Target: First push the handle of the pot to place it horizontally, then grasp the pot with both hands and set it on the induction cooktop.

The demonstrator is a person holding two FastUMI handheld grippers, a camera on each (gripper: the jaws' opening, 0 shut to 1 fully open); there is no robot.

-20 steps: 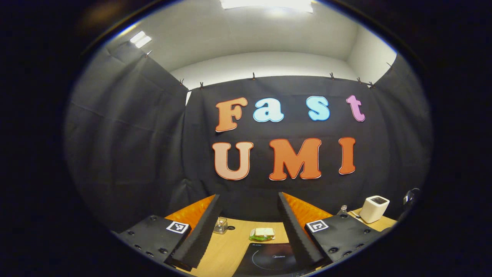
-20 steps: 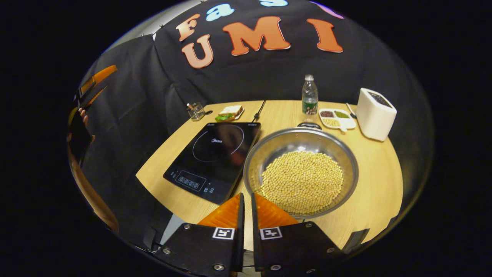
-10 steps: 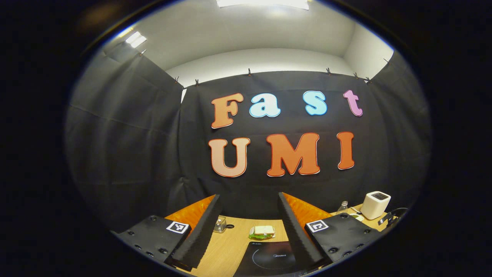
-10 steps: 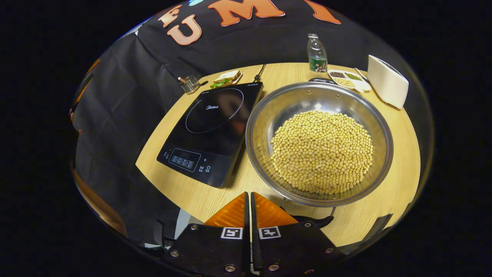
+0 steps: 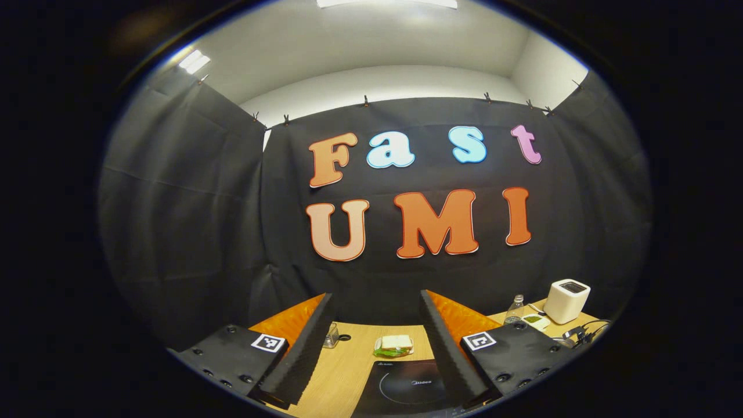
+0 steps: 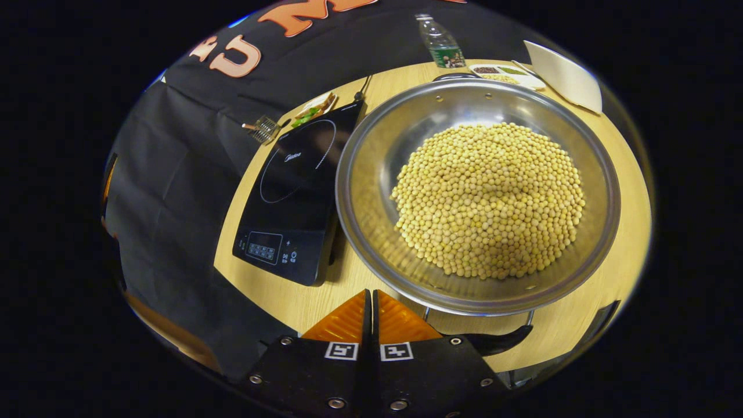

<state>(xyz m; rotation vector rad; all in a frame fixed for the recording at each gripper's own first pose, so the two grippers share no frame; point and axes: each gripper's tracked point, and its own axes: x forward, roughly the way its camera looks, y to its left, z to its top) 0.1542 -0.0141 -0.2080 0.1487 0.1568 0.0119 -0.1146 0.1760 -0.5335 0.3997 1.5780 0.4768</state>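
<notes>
A wide steel pot [image 6: 371, 220] heaped with yellow beans sits on the wooden table [image 6: 580, 325], right of a black induction cooktop [image 6: 296, 186]. Its near black handle [image 6: 499, 341] lies at the table's front edge, and a far handle [image 6: 455, 76] peeks over the back rim. My right gripper [image 6: 369, 299] is shut with nothing between its fingers, just left of the near handle and close to the pot's rim. In the left gripper view my left gripper [image 5: 376, 307] is open and held high, and the cooktop [image 5: 406, 389] lies below between its fingers.
Behind the pot stand a water bottle [image 6: 441, 42], a divided dish of grains [image 6: 499, 72] and a white box [image 6: 563, 69]. A sandwich plate [image 6: 313, 109] and a small glass [image 6: 262, 126] sit beyond the cooktop. A cable [image 5: 583, 332] shows at the right in the left gripper view.
My right gripper has dropped and moved in toward the pot's near side, and its fingers have closed fully. The left gripper has tilted down slightly, still open.
</notes>
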